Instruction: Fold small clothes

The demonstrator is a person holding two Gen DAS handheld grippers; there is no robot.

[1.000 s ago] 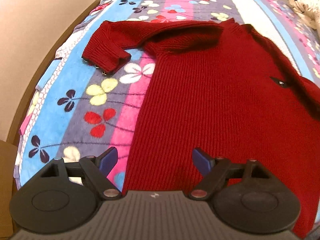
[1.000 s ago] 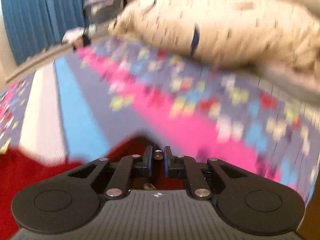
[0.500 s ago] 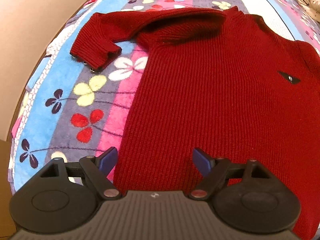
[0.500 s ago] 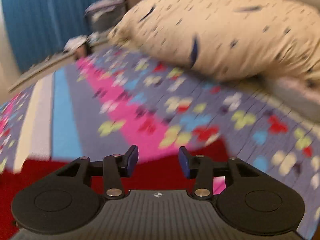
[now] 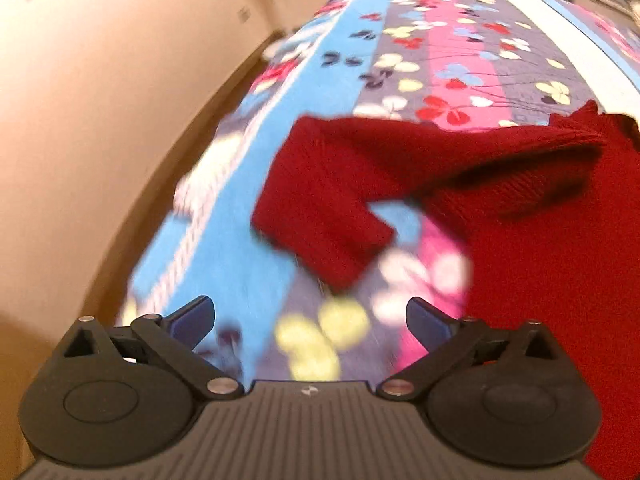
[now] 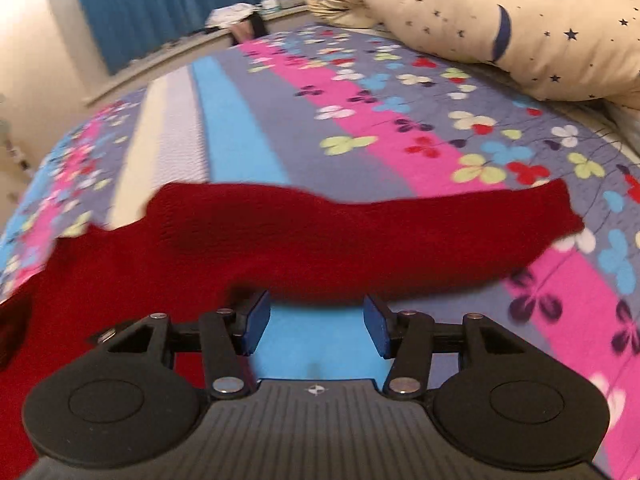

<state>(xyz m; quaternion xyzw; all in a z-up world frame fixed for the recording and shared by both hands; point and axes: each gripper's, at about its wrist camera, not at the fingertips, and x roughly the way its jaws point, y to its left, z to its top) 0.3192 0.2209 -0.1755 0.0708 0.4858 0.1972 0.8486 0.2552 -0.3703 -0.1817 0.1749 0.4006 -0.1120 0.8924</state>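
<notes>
Two views split the red sweater [image 5: 540, 240]: only the right wrist shows the star-print pillow [image 6: 520, 20], only the left the folded-back cuff [image 5: 320, 224]. Both the left gripper [image 5: 310, 318] and right gripper [image 6: 316, 322] are opening with nothing between them, above the flowered bedspread [image 5: 248, 220].

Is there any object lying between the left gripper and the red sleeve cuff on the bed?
Nothing visible. Only bare flowered blanket lies between the left gripper, its jaws opening with nothing between them, and the sleeve cuff of the red sweater.

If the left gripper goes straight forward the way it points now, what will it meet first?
Probably the floral bedcover just short of the red sweater's cuff; the left gripper has nothing between its opening jaws. Depth is unclear.
</notes>
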